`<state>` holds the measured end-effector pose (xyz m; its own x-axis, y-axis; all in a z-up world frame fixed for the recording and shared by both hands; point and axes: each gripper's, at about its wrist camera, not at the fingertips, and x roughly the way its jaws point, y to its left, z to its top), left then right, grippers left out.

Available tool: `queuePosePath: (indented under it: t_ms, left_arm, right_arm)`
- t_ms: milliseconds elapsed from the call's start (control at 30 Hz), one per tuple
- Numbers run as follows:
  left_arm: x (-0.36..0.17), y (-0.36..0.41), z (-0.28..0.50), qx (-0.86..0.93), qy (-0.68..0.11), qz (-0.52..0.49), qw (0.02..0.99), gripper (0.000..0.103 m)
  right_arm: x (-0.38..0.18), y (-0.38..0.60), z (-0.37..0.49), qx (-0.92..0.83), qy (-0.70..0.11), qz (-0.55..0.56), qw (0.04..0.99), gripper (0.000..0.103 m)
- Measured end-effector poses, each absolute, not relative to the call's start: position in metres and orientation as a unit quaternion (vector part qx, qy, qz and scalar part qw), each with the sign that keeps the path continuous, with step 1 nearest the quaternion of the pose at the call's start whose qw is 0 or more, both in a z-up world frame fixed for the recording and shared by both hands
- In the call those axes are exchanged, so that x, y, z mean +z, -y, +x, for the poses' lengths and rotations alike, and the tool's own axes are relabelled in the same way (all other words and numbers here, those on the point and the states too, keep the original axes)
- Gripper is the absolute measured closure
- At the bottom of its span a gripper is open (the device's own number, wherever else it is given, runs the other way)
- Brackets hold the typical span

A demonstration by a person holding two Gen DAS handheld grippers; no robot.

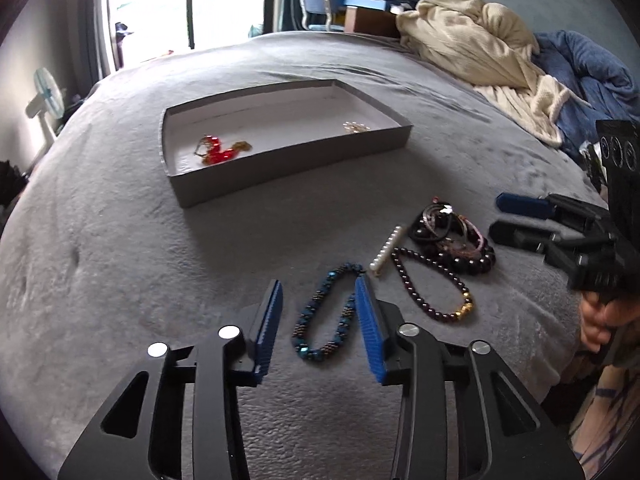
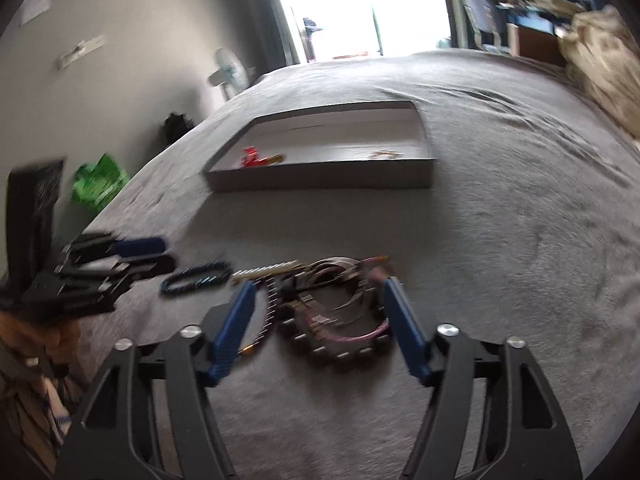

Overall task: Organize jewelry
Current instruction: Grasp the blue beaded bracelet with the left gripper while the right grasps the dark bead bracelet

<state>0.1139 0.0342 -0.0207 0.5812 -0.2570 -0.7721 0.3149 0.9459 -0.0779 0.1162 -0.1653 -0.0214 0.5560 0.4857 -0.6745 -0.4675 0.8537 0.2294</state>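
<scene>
Blue beaded bracelet point(image 1: 326, 314) lying between the left gripper point(image 1: 320, 320)'s parted fingers, right gripper point(image 2: 320, 320)'s fingers parted around the dark bracelet pile point(image 2: 340, 312).

Blue bracelet point(image 1: 326, 314) flat on bed, red beads point(image 1: 216, 152) in tray point(image 1: 296, 168)

The right wrist view is smeared by motion: the tangled bracelet pile point(image 2: 336, 312) between the fingers shows as streaks, so separate strands cannot be counted. The red jewelry point(image 2: 251, 157) and a pale gold piece point(image 2: 385, 154) in the grey tray point(image 2: 320, 180) are too blurred to identify. In the left wrist view, the tray's near wall hides part of the red piece. A person's hand point(image 1: 600, 320) is cut off by the right edge. The window point(image 1: 168, 4) is blown out white.
</scene>
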Motion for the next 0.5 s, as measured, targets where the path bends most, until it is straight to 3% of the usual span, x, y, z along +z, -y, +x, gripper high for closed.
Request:
queuePosePath:
  t_ms: [133, 500]
  left_arm:
    - [-0.026, -0.034, 0.116, -0.16, -0.434, 0.035, 0.886, 0.07]
    - [-0.048, -0.045, 0.131, -0.135, -0.477, 0.011, 0.868, 0.07]
  right_arm:
    - [-0.031, 0.147, 0.107, 0.295, -0.404, 0.001, 0.866, 0.061]
    - [-0.045, 0.143, 0.104, 0.303, -0.439, 0.018, 0.846, 0.067]
